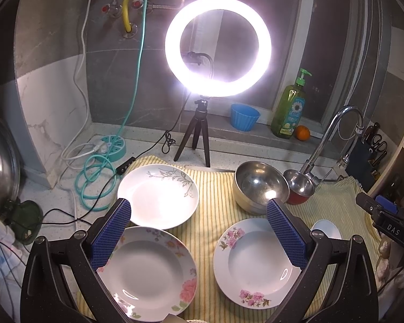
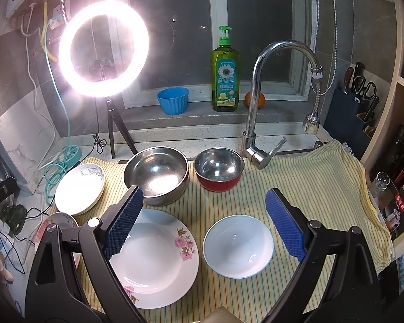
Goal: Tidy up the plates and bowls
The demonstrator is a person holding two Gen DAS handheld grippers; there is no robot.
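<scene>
Right wrist view puts my right gripper (image 2: pixel 203 215) spread wide and empty above the striped cloth (image 2: pixel 309 188). Nearest, the white bowl (image 2: pixel 238 246) lies just below and between its fingers; the pink-flower plate (image 2: pixel 159 258) is left, under the left finger. Farther off stand the steel bowl (image 2: pixel 156 175) and red bowl (image 2: pixel 218 169). My left gripper (image 1: pixel 199 223), also released, hovers between two plates, so I judge the right nearer the bowl.
</scene>
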